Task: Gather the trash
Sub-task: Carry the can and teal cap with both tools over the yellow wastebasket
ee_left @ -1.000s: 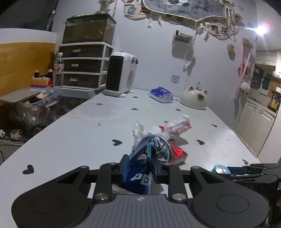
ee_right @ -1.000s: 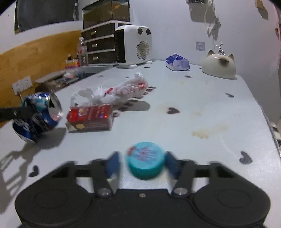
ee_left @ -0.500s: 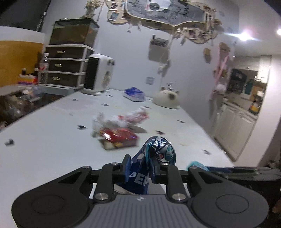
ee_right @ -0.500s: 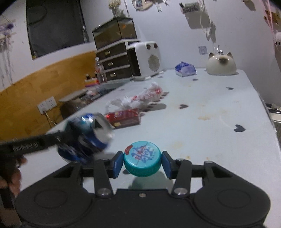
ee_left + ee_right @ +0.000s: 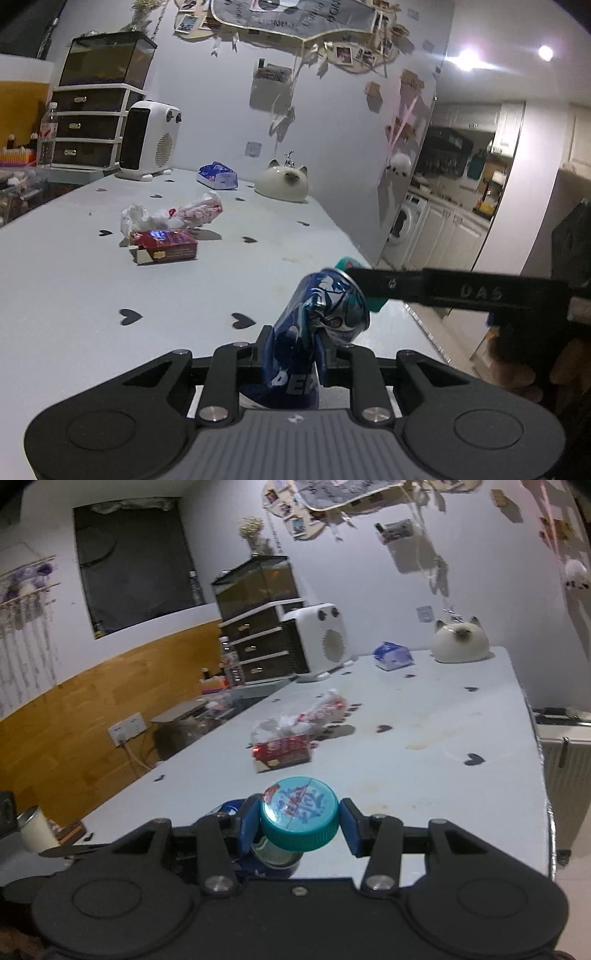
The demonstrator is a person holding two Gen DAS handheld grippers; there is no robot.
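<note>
Both grippers have swung away from the pile of litter since a second ago: the red packet and the crumpled wrapper, then just beyond the left gripper's fingers, now lie well off to the far left on the counter (image 5: 66, 280), and the kitchen doorway has come into the left wrist view on the right.

Two pieces are in hand and on their way out. No bin shows in either view, so the step looks like the carry to wherever the trash goes. The next move calls for finding that container, bringing each gripper over its mouth, and opening one at a time so nothing falls on the floor.

The left gripper (image 5: 295, 354) is set narrow, its pads pinching the dented waist of a crushed blue can (image 5: 314, 325) that stands tilted up and to the right between them. The right gripper (image 5: 299, 821) is about half open and clamped on the sides of a teal bottle cap (image 5: 300, 814), printed face toward the camera. In the left view that gripper's finger crosses from the right, just past the can's top, with the cap peeking from behind it; whether they touch I cannot tell.

Still to collect, on the counter: the red packet (image 5: 164, 249) and, just behind it, the crumpled wrapper (image 5: 173, 216).
</note>
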